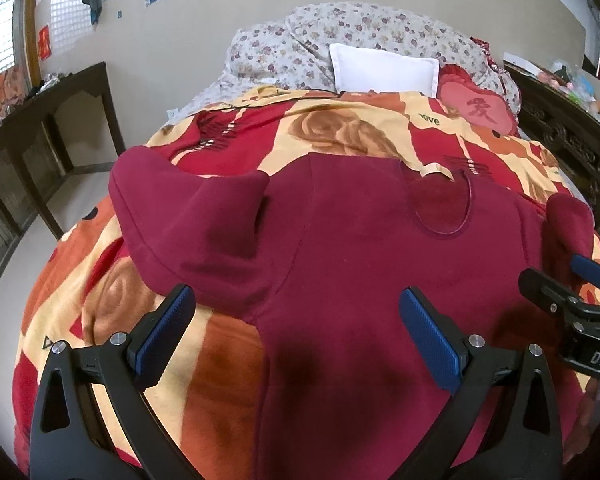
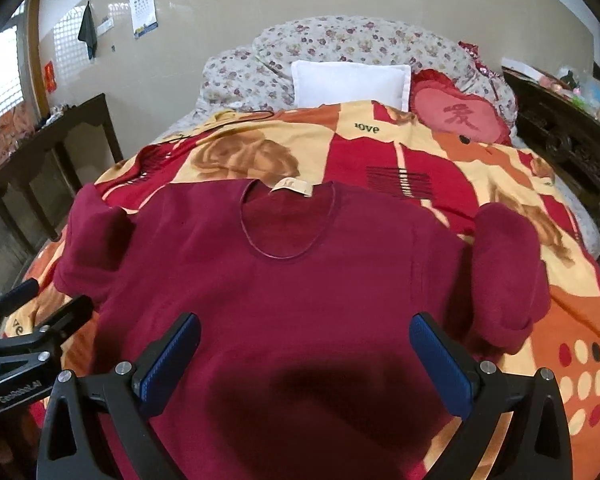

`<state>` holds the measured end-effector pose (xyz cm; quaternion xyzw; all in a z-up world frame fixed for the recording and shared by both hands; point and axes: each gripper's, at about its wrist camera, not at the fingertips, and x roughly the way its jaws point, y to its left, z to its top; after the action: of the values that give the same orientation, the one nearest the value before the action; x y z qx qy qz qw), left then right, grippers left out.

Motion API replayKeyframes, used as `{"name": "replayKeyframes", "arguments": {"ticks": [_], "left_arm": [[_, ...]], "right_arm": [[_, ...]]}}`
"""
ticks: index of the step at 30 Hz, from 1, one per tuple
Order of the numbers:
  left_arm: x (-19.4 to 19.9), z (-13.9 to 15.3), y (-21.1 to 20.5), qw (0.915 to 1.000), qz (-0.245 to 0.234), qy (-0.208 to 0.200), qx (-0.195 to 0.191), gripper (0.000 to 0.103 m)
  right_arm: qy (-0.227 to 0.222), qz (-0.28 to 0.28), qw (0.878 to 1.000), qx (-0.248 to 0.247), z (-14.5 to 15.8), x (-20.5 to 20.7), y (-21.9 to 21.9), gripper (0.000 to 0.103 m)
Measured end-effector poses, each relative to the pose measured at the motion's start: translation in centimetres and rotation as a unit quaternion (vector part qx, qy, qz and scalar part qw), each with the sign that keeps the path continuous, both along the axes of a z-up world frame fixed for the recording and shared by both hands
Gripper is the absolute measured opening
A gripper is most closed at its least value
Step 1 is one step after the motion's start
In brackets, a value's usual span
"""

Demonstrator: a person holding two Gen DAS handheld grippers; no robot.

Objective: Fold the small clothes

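Left wrist view: you held the left gripper (image 1: 296, 320) low over the near part of a maroon top (image 1: 360, 248), jaws spread wide and gripping nothing, one blue pad above the blanket (image 1: 112, 308) beside the garment's edge and the other above the cloth itself. That straddle looked like a line-up on the side seam, judged a preparation for a first fold. Right wrist view showed the right gripper (image 2: 305, 354) likewise parted and empty, poised over the body of the top, its shadow pooled on the fabric between the pads. Each tool appeared at the edge of the other's view, so the pair sat side by side at the hem end, probably so that both could take the garment together. The top lay face up on the patterned blanket across the bed, round neckline (image 2: 286, 220) away from you with a pale label (image 2: 292, 189) showing. Its body was mostly flat; both sleeves were bunched and doubled back at the shoulders. No fold looked made yet.
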<state>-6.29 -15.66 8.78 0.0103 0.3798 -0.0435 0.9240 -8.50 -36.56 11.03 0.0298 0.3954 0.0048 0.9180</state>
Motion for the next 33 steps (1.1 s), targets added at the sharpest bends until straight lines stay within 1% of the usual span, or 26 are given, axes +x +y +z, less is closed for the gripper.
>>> {"name": "replayKeyframes", "arguments": {"ticks": [7, 10, 14, 21, 27, 33], "left_arm": [[0.6, -0.3, -0.2, 1.0000, -0.003, 0.009, -0.002, 0.102], [0.6, -0.4, -0.1, 0.9999, -0.001, 0.010, -0.001, 0.102], [1.0, -0.7, 0.1, 0.9998, 0.002, 0.016, -0.012, 0.102], [1.3, -1.0, -0.2, 0.9997, 0.003, 0.019, -0.013, 0.102], [1.4, -1.0, -0.3, 0.9997, 0.005, 0.019, -0.012, 0.102], [2.1, -1.3, 0.1, 0.9995, 0.012, 0.024, -0.015, 0.102]], "right_arm": [[0.016, 0.001, 1.000, 0.027, -1.1, 0.5, -0.3, 0.103], [0.018, -0.004, 1.000, 0.023, -1.4, 0.6, -0.2, 0.103], [0.023, -0.011, 0.999, 0.020, -1.8, 1.0, -0.3, 0.103], [0.032, -0.014, 0.999, 0.016, -2.5, 1.3, -0.3, 0.103], [0.039, -0.018, 0.999, 0.029, -2.8, 1.8, -0.6, 0.103], [0.041, -0.021, 0.999, 0.028, -3.2, 2.3, -0.4, 0.103]]}}
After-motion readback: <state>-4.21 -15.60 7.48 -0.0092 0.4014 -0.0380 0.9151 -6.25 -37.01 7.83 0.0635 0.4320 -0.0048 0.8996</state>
